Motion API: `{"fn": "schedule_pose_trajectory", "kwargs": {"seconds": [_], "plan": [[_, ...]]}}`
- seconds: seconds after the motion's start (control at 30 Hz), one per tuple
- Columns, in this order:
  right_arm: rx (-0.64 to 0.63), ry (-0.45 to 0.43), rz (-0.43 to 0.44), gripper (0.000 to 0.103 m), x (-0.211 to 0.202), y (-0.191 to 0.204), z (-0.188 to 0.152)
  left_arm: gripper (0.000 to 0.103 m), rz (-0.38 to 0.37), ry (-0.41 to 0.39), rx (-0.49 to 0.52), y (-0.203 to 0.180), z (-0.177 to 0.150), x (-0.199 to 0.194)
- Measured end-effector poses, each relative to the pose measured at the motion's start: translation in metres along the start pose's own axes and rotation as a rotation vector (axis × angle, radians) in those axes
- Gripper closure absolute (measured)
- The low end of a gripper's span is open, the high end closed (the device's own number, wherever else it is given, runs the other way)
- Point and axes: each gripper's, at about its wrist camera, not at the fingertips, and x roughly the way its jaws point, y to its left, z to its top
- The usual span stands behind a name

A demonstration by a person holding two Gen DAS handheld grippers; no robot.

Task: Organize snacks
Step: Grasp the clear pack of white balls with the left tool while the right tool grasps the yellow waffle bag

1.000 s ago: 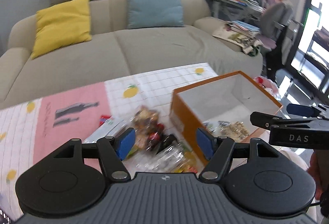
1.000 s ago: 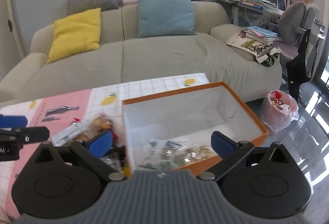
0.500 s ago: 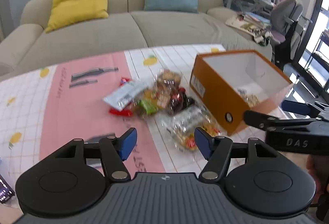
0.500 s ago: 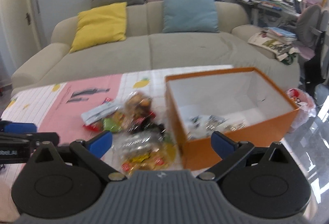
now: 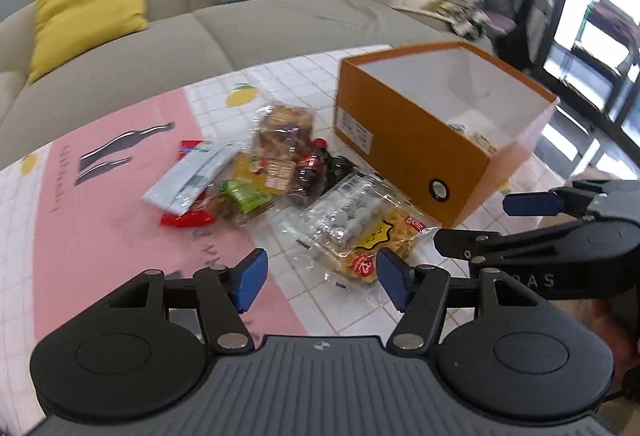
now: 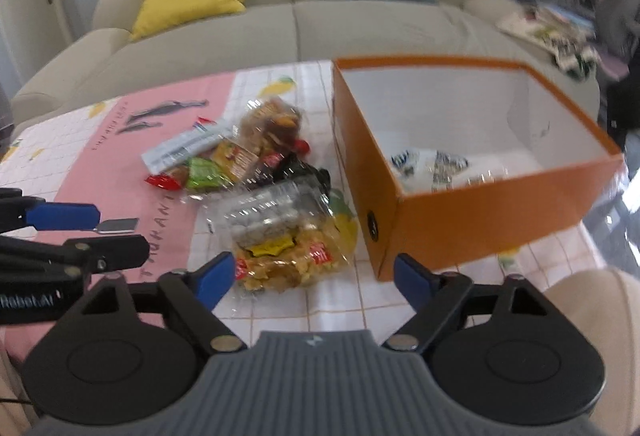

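The bench (image 5: 100,220), under a pink-and-white checked cloth (image 6: 280,312), carries a heap of snack packets (image 5: 280,188) just beside an open orange box (image 6: 472,220).

The snack bags (image 5: 360,228) were clear, glossy plastic film that crinkled and caught the light. The orange box (image 6: 500,212) looked like smooth matt cardboard, white inside, with a small metal-ringed hole in its end. A printed, smooth tablecloth (image 5: 100,236) covered the counter. The sofa (image 6: 360,32) and its cushions were matt woven cloth. The left hand-held gripper (image 5: 318,278) was matt black plastic with blue pads and ribbed grey housing.
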Motion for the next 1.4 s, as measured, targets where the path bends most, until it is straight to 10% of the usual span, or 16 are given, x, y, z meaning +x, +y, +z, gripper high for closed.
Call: {"fn": "schedule_pose_trajectory", "kwargs": {"seconds": [0.53,1.0,1.4], "plan": [[0.230,0.158,0.017,0.033,0.054,-0.025,0.002,0.017,-0.176,0.120,0.275,0.010,0.030,0.083],[0.277,0.150,0.068,0.036,0.061,-0.029,-0.003,0.026,-0.302,0.200,0.242,0.019,0.039,0.127],[0.262,0.129,0.132,0.042,0.062,-0.021,-0.003,0.036,-0.068,0.245,0.042,0.023,0.016,0.093]]}}
